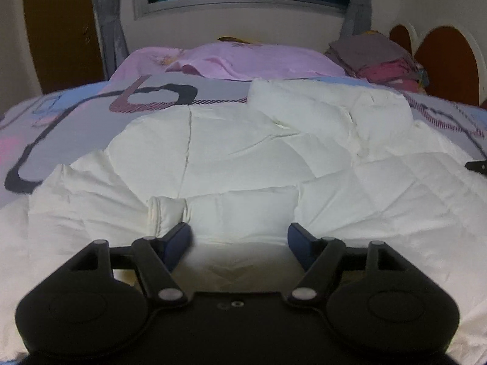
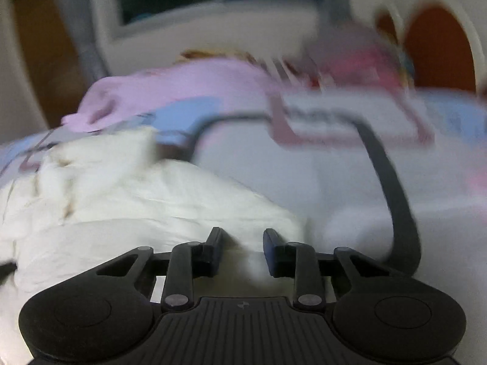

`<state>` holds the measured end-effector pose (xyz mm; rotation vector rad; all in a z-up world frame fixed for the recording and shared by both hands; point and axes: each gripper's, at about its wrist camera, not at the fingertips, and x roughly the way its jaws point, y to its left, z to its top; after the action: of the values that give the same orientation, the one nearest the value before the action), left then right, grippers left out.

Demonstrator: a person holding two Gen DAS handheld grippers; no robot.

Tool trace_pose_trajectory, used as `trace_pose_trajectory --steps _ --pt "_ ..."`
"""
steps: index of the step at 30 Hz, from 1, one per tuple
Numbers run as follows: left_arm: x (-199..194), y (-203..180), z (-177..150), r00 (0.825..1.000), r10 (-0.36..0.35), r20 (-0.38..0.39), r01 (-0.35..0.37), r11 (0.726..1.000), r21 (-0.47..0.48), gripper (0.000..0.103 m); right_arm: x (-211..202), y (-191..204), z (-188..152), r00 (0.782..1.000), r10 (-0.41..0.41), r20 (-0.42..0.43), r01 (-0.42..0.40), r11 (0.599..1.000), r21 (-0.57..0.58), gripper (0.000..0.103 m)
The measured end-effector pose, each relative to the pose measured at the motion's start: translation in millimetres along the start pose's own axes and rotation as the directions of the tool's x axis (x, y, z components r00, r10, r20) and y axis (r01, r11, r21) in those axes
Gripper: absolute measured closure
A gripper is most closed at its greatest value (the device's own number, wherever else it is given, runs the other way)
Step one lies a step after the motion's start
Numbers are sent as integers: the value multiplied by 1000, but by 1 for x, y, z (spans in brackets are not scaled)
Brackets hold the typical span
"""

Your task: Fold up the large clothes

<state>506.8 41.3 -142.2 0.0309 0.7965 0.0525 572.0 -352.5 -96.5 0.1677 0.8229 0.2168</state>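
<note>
Your left tongs (image 1: pixel 239 237) stand wide open just before the white quilted padded jacket's cuff (image 1: pixel 166 213), while your right tongs (image 2: pixel 242 243) gape empty over its edge.

One white quilted jacket (image 1: pixel 243 152), one patterned bedspread (image 1: pixel 76 115), two hand-held grippers (image 1: pixel 239 237) (image 2: pixel 240 243).

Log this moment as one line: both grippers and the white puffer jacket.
left gripper: jaws open, empty | right gripper: jaws open, empty | white puffer jacket: lying on bed, sleeve cuff beside left jaws
</note>
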Motion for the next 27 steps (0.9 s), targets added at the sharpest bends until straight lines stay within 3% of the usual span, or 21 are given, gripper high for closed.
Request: trace_pose_trajectory --steps 5,10,14,17,20,22,25,27 --pt "-12 -1 9 1000 17 -19 -17 1000 -15 33 -13 11 2 999 -53 4 53 997 -58 76" --pt "-66 1 3 996 -32 84 37 998 -55 24 -76 27 -27 998 -5 61 9 997 -71 75" --pt "-53 -11 -19 999 -50 -2 50 999 -10 24 -82 35 -68 999 -48 -12 47 997 -67 75" --pt "-36 -11 -30 998 -63 -29 63 998 -6 20 -76 39 -81 998 -64 3 64 995 -82 75" --pt "-37 -7 -24 996 -70 -47 69 997 -16 21 -83 47 -81 994 -108 4 107 988 -113 61" --pt "-49 -1 -25 997 -65 -29 64 997 -32 18 -100 48 -79 992 -116 50 121 986 -111 37" --pt "-73 20 -40 999 -23 25 24 999 -45 7 -133 46 -87 989 -96 114 107 990 -88 34" --pt "-88 46 -53 999 21 30 -18 996 -89 9 -148 42 -98 986 -112 122 120 991 -57 34"
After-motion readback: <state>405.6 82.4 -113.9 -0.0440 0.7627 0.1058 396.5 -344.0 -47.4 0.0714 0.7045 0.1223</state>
